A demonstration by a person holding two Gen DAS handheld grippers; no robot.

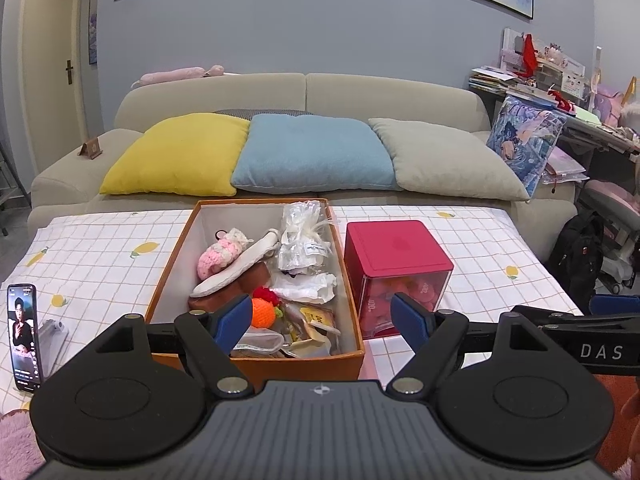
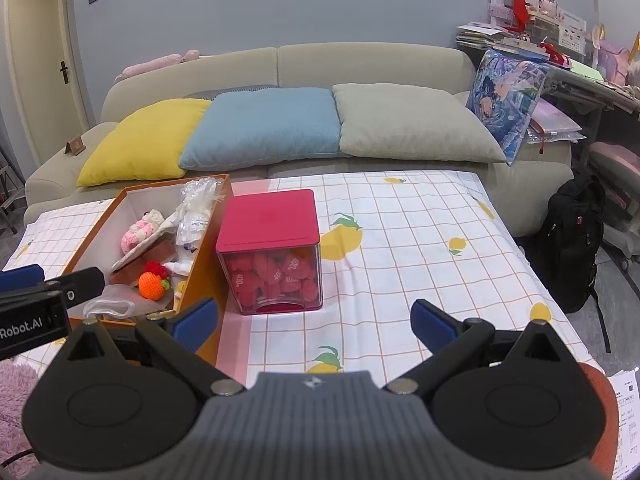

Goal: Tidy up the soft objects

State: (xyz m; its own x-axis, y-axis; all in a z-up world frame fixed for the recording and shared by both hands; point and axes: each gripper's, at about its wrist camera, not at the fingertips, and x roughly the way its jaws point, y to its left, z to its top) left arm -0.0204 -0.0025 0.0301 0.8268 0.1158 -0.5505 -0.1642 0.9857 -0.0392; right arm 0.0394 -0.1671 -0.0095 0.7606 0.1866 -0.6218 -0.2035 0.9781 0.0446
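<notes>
A: Soft objects status? Tongs first.

B: Left gripper (image 1: 322, 320) is held with jaws spread wide, nothing pinched. It is poised lower centre of its frame, aimed over the near rim of the orange box (image 1: 168, 264). Right gripper (image 2: 314, 322) is likewise spread and empty, held over bare cloth at lower centre of its own view.

A: Why parked there?

B: Judged as a ready stance: both are kept clear so the box contents stay in sight before a pick is chosen.

A: Contents?

B: Soft items are piled inside the box: orange crochet fruit (image 1: 264, 312) nearest the left jaws, pink knitted toy (image 1: 220, 258) further back, clear plastic bags (image 1: 302, 236) at the far right corner. All are loosely heaped, so a pinch from above is likely needed.

A: Beside it?

B: Red-lidded clear cube (image 2: 270, 252) is set just right of the box, filled with red soft pieces. Probably used as the sorted bin, though that cannot be confirmed. Checked tablecloth (image 2: 420, 240) to its right is left free. Phone (image 1: 24, 336) is propped at the left edge.
</notes>
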